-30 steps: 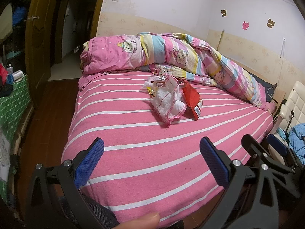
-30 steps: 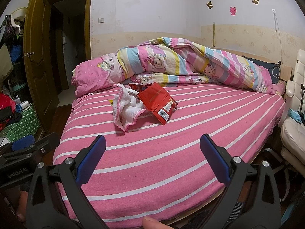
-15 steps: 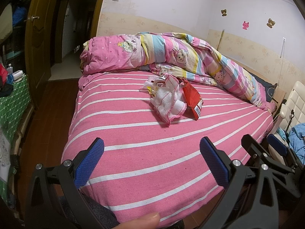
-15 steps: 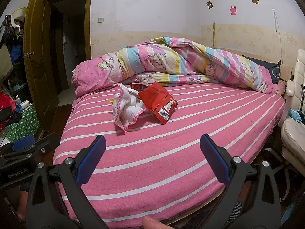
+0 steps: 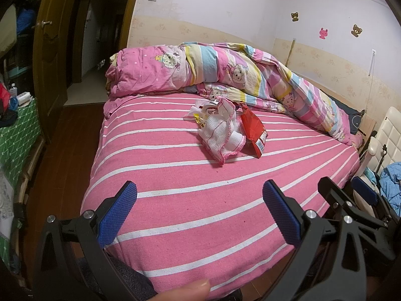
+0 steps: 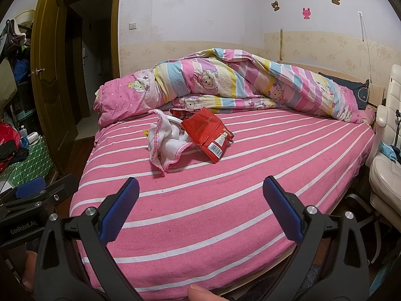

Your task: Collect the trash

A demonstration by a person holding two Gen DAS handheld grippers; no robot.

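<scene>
Nothing has moved since the earlier frames; left gripper (image 5: 199, 212) and right gripper (image 6: 200, 208) both spread wide, empty; red snack bag (image 6: 209, 134) lies well ahead on the bed (image 6: 225, 200), touching the white cloth (image 6: 166, 144); likely light, crinkly, slippery; pinch its flat barcode edge.

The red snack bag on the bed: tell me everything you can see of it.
The red snack bag is a crumpled, glossy, foil-like packet lying tilted on the pink striped sheet. A white barcode label sits near its lower corner. Its left edge touches the white pink-trimmed cloth; more wrappers lie behind it. Neither claw touches it.
</scene>
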